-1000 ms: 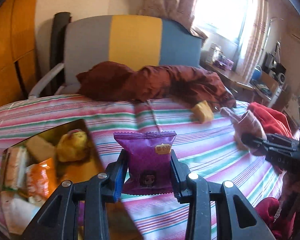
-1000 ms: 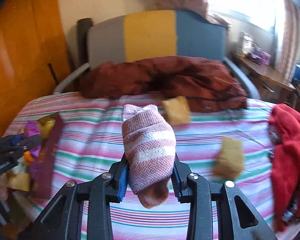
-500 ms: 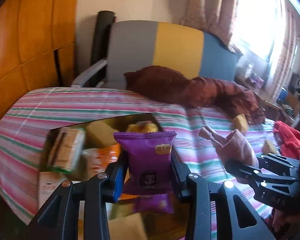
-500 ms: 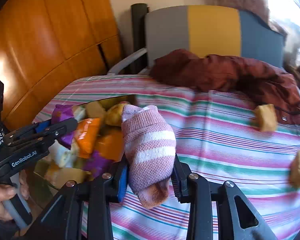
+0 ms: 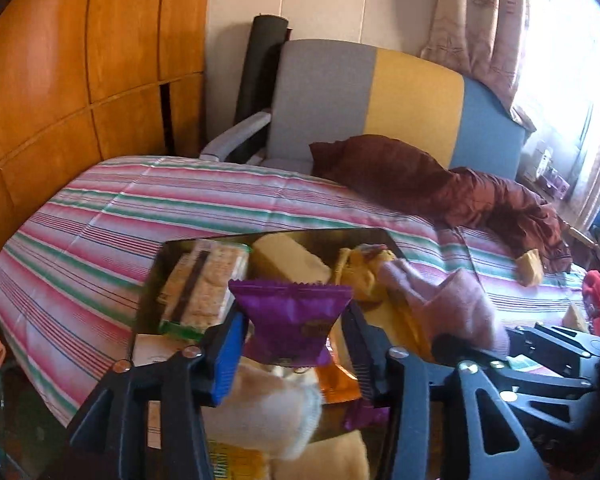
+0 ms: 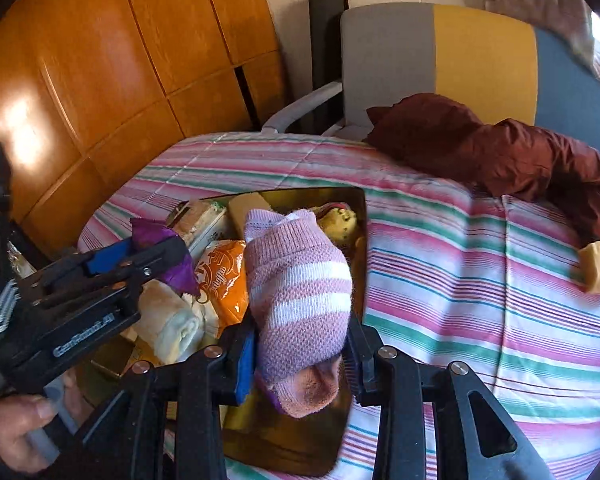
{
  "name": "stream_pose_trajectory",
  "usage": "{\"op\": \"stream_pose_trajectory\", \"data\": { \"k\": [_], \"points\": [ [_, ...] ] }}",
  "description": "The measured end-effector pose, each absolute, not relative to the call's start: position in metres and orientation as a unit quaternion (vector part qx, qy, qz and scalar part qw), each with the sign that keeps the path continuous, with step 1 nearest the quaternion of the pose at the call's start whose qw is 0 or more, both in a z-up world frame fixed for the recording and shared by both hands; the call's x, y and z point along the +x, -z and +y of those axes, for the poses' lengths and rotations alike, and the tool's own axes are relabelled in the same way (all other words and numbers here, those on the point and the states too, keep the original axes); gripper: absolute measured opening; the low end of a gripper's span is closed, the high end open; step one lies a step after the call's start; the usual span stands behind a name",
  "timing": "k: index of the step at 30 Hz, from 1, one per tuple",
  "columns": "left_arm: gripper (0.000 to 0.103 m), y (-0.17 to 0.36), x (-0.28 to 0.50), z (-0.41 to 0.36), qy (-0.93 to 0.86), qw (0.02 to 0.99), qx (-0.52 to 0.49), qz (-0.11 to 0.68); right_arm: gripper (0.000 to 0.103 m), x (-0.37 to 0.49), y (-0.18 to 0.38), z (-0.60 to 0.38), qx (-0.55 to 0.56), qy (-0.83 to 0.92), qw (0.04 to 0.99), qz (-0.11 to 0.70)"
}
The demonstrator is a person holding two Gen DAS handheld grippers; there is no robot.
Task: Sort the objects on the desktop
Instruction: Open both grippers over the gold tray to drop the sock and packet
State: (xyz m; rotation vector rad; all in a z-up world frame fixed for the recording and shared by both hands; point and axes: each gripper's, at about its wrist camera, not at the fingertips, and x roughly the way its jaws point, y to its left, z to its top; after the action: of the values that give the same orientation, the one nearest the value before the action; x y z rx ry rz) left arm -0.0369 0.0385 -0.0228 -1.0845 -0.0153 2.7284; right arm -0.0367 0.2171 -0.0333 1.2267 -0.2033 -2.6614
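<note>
Person's hand [image 6: 18,426]: cut off at the lower left edge of the right wrist view, wrapped around the grip of the left tool.
Left hand-held gripper [image 5: 296,344]: jaws opening; the purple snack packet [image 5: 292,322] sits between them with gaps showing at the pads, above the tray. Packet's lower edge and print blurred.
Tray [image 6: 362,204]: dark and shiny, on the striped bed cover [image 6: 480,264]; crowded with a cracker pack [image 5: 204,284], an orange bag [image 6: 226,276] and a pale rolled item [image 6: 172,320]; its near end is hidden behind both tools.
Right hand-held gripper [image 6: 300,354]: closed tight on the pink striped sock [image 6: 298,296], over the tray; toe droops below the pads.
Yellow block [image 6: 598,266]: far right on the bed cover, blurred, kind unclear.
</note>
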Motion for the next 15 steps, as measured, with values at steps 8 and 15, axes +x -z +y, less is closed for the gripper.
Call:
{"op": "stream_pose_trajectory", "data": {
  "k": [8, 15],
  "points": [
    [0.059, 0.014, -0.031, 0.028, -0.932, 0.088, -0.351, -0.004, 0.044, -0.05, 0.048, 0.2, 0.43, 0.894, 0.105, -0.067],
    [0.063, 0.012, -0.027, 0.027, -0.933, 0.087, -0.349, -0.005, 0.057, -0.046, 0.051, 0.201, 0.431, 0.893, 0.109, -0.073]
  ]
}}
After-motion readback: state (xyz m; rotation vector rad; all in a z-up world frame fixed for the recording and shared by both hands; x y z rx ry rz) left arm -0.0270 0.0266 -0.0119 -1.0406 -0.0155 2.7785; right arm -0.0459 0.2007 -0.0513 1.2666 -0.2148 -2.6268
